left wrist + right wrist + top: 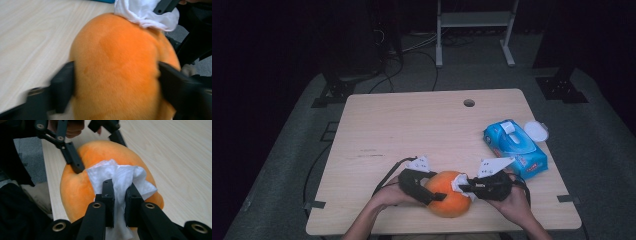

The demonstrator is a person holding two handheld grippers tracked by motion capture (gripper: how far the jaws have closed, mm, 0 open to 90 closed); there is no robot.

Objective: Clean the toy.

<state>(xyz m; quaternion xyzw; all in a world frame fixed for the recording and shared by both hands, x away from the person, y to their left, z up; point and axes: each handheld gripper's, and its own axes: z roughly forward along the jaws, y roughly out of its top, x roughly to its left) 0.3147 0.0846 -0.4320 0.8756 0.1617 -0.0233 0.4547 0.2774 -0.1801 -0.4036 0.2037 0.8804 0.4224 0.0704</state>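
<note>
An orange plush toy [447, 199] lies near the front edge of the wooden table [412, 130]. My left gripper [436, 187] clasps it from the left, one jaw pressed into each side of the plush [120, 67]. In the right gripper view those jaws dent the toy [75, 187] at its far end. My right gripper [464, 187] comes in from the right, shut on a crumpled white wipe [458, 181]. The wipe [117, 175] is pinched between the black fingertips of the right gripper [120, 192] and rests against the top of the plush. The same wipe [145, 12] appears at the toy's far end in the left gripper view.
A blue pack of wet wipes [514, 147] lies at the right side of the table with a white round lid [536, 131] beside it. A cable hole [469, 103] sits near the far edge. A person's hands hold both grippers at the front edge.
</note>
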